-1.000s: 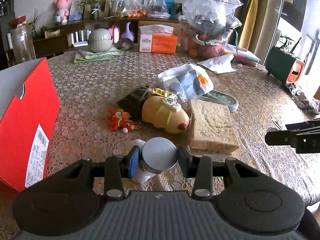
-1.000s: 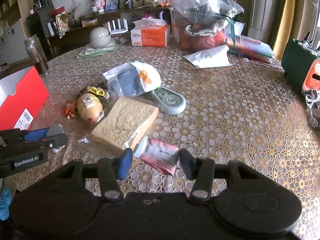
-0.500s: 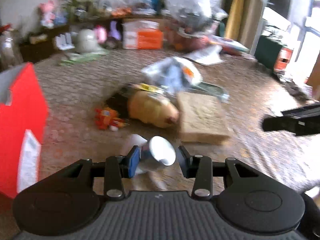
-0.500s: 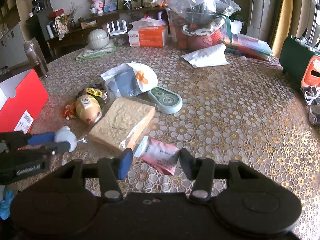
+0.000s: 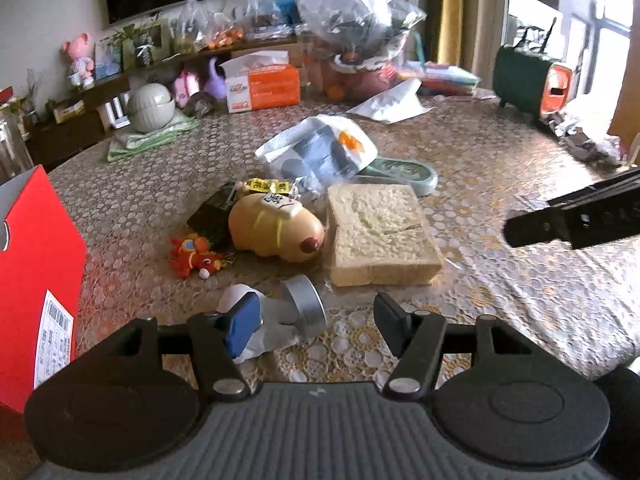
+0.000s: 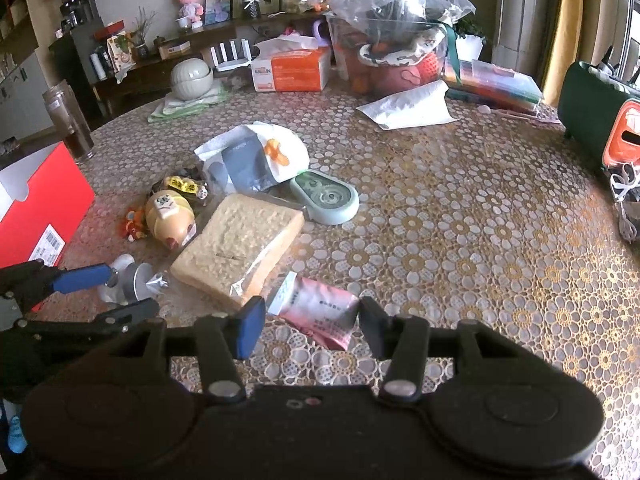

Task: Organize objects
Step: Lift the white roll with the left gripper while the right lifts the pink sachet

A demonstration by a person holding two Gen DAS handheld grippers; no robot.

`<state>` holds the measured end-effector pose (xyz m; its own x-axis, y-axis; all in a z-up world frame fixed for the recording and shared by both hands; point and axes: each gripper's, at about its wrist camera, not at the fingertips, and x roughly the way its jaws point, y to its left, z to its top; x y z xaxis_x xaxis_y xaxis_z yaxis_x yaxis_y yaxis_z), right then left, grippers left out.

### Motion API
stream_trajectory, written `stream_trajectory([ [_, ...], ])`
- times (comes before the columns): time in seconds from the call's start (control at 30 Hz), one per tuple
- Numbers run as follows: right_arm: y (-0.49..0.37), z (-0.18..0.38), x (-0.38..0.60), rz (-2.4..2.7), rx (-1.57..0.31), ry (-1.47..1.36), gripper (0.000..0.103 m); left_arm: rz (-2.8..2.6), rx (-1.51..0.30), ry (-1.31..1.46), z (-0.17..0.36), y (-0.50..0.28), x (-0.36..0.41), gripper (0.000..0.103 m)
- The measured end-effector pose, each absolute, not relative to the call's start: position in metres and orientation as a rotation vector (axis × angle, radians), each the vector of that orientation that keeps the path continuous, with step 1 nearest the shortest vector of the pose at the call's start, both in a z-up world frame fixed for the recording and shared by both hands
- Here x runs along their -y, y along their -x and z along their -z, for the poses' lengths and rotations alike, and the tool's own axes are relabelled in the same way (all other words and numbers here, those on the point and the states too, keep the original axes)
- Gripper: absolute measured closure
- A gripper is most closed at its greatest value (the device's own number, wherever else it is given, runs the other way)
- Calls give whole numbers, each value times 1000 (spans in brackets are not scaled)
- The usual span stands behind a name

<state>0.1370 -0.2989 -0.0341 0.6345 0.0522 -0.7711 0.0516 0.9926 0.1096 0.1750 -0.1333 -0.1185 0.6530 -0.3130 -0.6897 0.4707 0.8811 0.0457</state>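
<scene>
Released since a second ago, when it was pinched upright, the silver-capped bottle [image 5: 298, 312] is now seen tipped on its side on the table [image 5: 520, 304], between the opening jaws of the left gripper [image 5: 316, 326], which no longer press it. Open cloth is left to the right, while a red box [image 5: 36, 280] stands close at left and wrapped bread [image 5: 380, 236] just ahead. A pink sachet [image 6: 320, 312] is framed, unpressed, by the half-open right gripper [image 6: 310, 330].

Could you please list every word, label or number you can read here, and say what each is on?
Nothing reads with certainty.
Orange tissue box: blue brand letters, blurred.
Red box: white barcode sticker, too small.
Pink sachet: dark print, too small.
Yellow toy: a handwritten character, unclear.
</scene>
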Motion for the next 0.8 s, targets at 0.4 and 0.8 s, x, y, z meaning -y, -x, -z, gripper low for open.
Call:
stream_trajectory([
  [0.4,-138,38,301,-2,-890,-121,52,382,-731,-237,120,-179,136,90],
  [0.8,-127,15,273,-50,-871,-64,52,418,-684,-152,93,-160,115,91],
])
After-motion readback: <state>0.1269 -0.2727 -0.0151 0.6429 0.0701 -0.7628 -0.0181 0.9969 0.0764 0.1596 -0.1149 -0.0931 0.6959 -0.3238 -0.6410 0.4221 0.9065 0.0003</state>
